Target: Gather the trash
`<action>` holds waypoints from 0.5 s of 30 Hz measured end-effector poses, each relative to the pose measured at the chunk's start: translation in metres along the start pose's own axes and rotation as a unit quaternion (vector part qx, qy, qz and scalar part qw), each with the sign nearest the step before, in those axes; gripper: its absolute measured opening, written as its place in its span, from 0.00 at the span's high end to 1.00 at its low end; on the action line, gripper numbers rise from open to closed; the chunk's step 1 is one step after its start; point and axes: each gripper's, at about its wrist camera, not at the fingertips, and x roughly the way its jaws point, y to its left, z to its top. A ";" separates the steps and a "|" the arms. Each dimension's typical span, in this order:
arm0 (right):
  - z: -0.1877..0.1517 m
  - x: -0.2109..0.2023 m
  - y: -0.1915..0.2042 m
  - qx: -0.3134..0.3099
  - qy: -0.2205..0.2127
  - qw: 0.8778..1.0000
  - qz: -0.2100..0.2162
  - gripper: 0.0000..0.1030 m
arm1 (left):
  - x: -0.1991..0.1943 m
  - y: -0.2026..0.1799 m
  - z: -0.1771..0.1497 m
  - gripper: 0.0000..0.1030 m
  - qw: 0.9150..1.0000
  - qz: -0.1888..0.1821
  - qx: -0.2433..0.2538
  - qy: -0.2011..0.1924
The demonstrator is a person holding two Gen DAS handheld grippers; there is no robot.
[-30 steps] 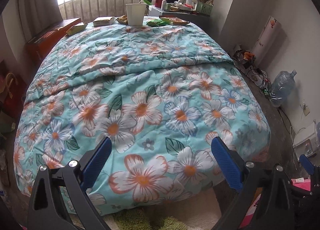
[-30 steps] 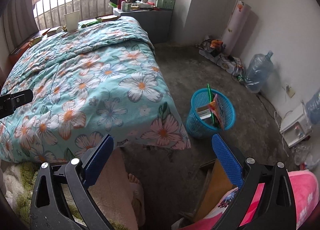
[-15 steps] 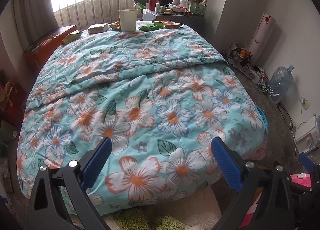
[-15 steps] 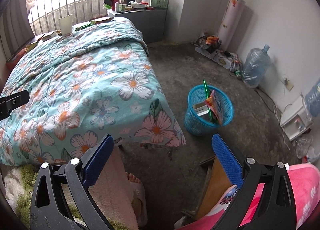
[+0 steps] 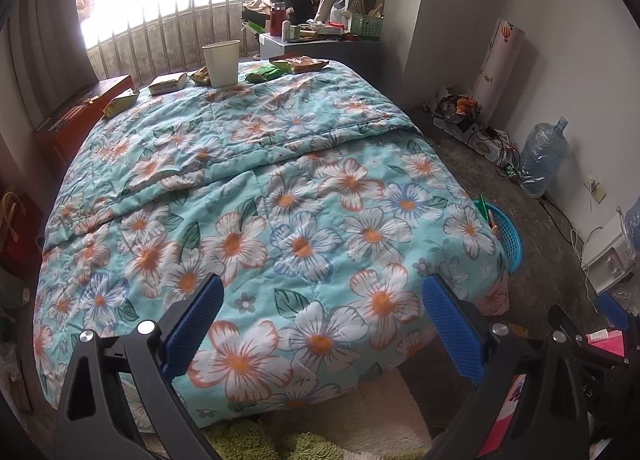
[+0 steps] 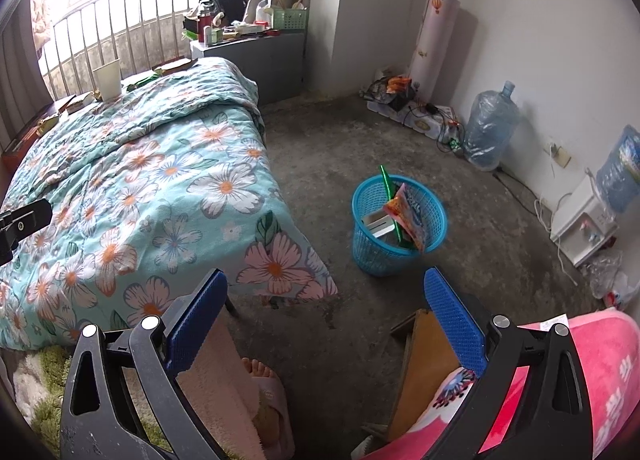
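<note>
- You face a bed under a floral quilt (image 5: pixel 280 188) on a bare concrete floor (image 6: pixel 328 148), a barred window behind.
- At the quilt's far edge stand one paper cup (image 5: pixel 221 64) and what look like five snack wrappers (image 5: pixel 298 63); the count is uncertain at that range.
- One blue basket (image 6: pixel 398 226) sits on the floor beside the bed, trash inside.
- Your left gripper (image 5: pixel 320 324) and right gripper (image 6: pixel 326 324) both gape wide, holding nothing.
</note>
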 end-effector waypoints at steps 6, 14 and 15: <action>-0.001 0.000 -0.004 0.004 -0.003 1.000 -0.001 0.08 | -0.002 -0.002 0.000 0.05 1.000 0.005 0.006 -0.004; -0.001 0.001 -0.004 0.003 -0.003 1.000 0.000 0.08 | -0.003 -0.004 0.002 0.05 1.000 0.006 0.010 -0.009; -0.001 0.001 -0.004 0.003 -0.003 1.000 0.000 0.08 | -0.003 -0.005 0.002 0.05 1.000 0.006 0.010 -0.008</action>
